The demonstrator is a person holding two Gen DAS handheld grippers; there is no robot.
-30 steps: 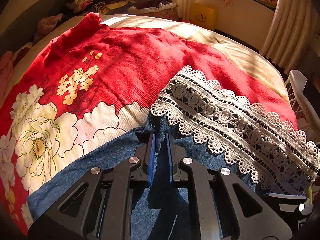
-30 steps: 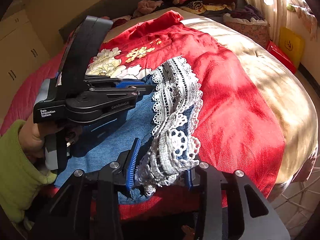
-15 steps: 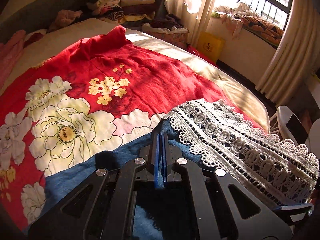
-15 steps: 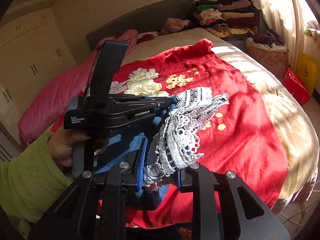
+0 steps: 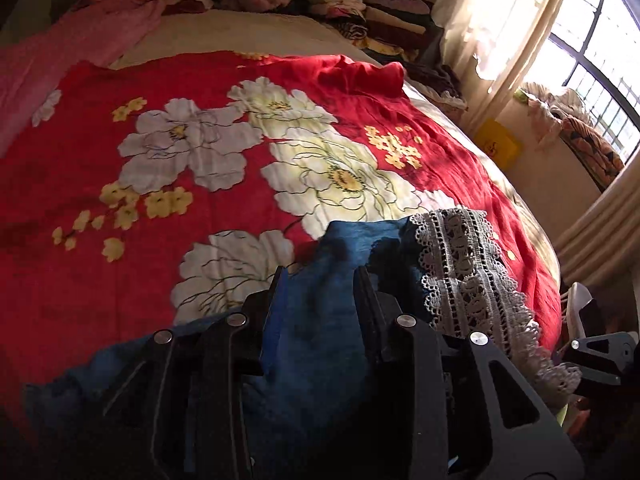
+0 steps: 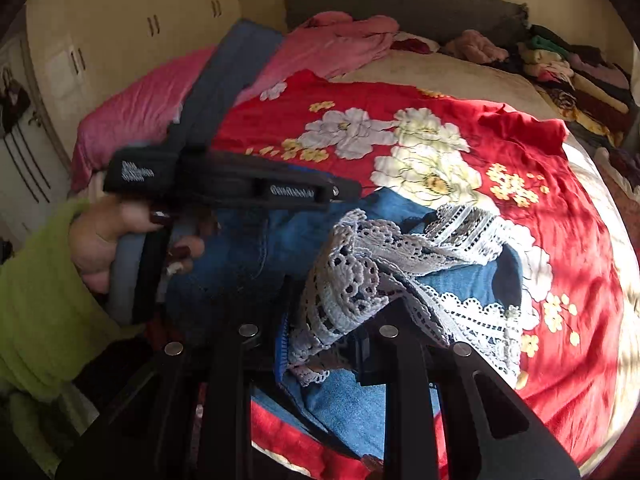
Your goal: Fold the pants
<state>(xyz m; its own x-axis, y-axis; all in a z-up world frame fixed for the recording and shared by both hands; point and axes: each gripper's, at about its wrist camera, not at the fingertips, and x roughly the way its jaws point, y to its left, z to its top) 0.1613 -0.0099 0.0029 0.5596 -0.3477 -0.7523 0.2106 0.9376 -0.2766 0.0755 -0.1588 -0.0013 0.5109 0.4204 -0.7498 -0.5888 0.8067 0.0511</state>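
Both grippers carried the pants' lace hem up over the red bedspread; left jaws have just been opening.

Left gripper (image 5: 320,280) stands spread, denim between its jaws but not pinched; right gripper (image 6: 324,320) pinches the lace trim (image 6: 360,280). Pants (image 6: 280,236) lie half-folded on the bedspread (image 5: 80,280). Denim looks soft, floppy, moderately heavy; lace snags easily, so grip denim just behind the hem. Left gripper's side reads "GenRobot.AI" and roughly "Data Acquisition System", blurred.
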